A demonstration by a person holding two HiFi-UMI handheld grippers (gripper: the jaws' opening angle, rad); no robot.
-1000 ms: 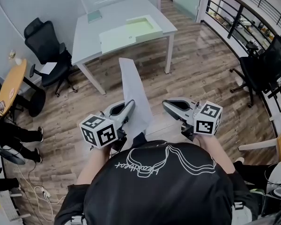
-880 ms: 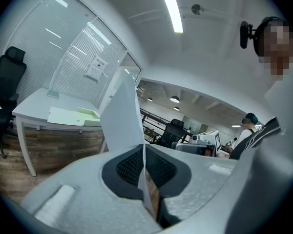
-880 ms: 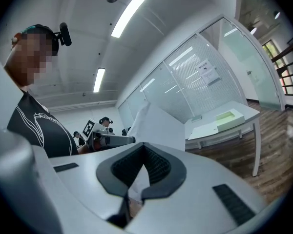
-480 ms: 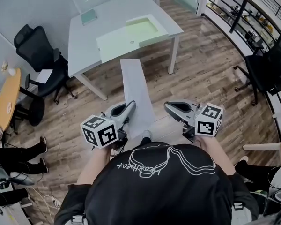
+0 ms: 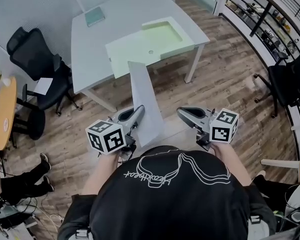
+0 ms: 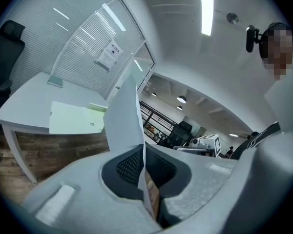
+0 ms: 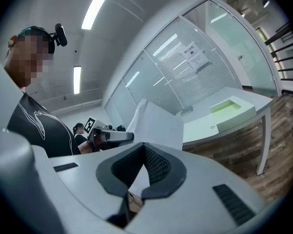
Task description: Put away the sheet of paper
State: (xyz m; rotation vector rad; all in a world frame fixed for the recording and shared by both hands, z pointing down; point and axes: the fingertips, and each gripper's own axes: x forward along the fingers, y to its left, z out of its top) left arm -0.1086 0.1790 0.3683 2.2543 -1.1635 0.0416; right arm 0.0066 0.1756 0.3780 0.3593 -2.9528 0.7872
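The white rectangular sheet of paper [image 5: 143, 98] is in the air in front of the person, over the wooden floor [image 5: 225, 79] and on the near side of the white rectangular table [image 5: 90, 49]. It is pinched at its near end by the left gripper [image 5: 139, 112], whose jaws are closed on the paper's edge. I judge this grip by one end to be a carrying hold: it lets the sheet stand on edge and point ahead, ready to be laid down flat.

The right gripper [image 5: 180, 112] hangs beside the sheet, clear of it, with its jaws closed. It seems to hold nothing, though the white seen past its pads makes that hard to check; I take it for the sheet beyond.

The sheet is plain, blank and stiff enough to rise without drooping. It has a slight lengthwise bow and no creases that I can see.

On the table lies a pale green shallow tray [image 5: 162, 34], probably where the sheet goes.
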